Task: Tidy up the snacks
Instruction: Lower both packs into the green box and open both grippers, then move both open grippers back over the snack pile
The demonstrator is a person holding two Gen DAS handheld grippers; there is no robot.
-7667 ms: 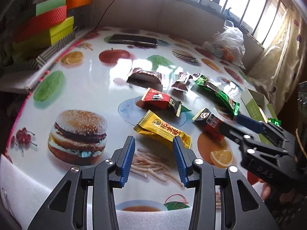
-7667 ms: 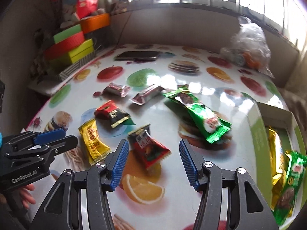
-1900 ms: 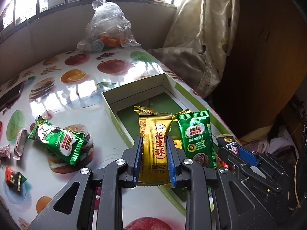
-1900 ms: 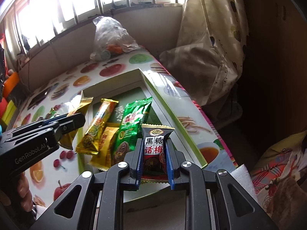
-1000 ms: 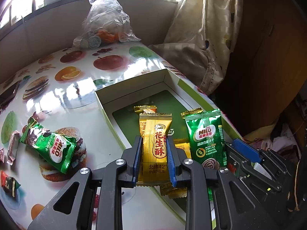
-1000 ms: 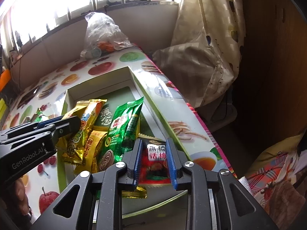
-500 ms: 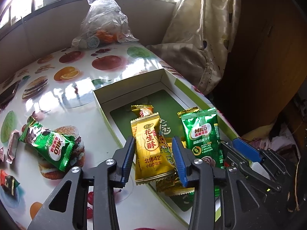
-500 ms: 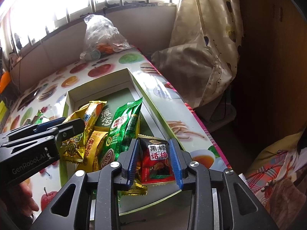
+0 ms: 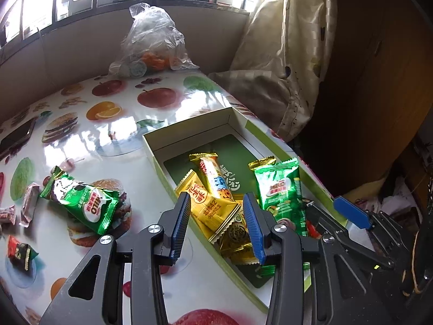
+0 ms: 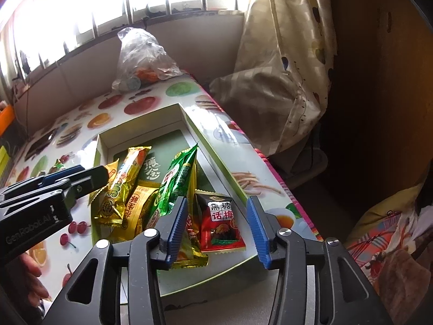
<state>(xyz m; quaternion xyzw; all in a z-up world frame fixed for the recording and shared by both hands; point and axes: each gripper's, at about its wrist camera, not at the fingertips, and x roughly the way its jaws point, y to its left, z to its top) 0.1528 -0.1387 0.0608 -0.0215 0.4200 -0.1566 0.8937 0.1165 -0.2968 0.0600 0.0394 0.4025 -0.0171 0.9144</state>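
Yellow and red snack packs lie loose in the green box (image 9: 159, 162), because the left gripper (image 9: 217, 226) and right gripper (image 10: 213, 228) both hang wide apart above them, holding nothing, while more snacks wait far left on the table (image 9: 81, 140).

I see glossy foil snack wrappers (image 9: 213, 208) lying in a matt cardboard box (image 9: 189, 127) on a shiny, reflective printed tablecloth (image 9: 113, 124), with ribbed blue plastic pads (image 10: 254, 224) on matt black gripper arms, a crinkled clear plastic bag (image 9: 154, 43), and a cloth curtain (image 9: 284, 40).
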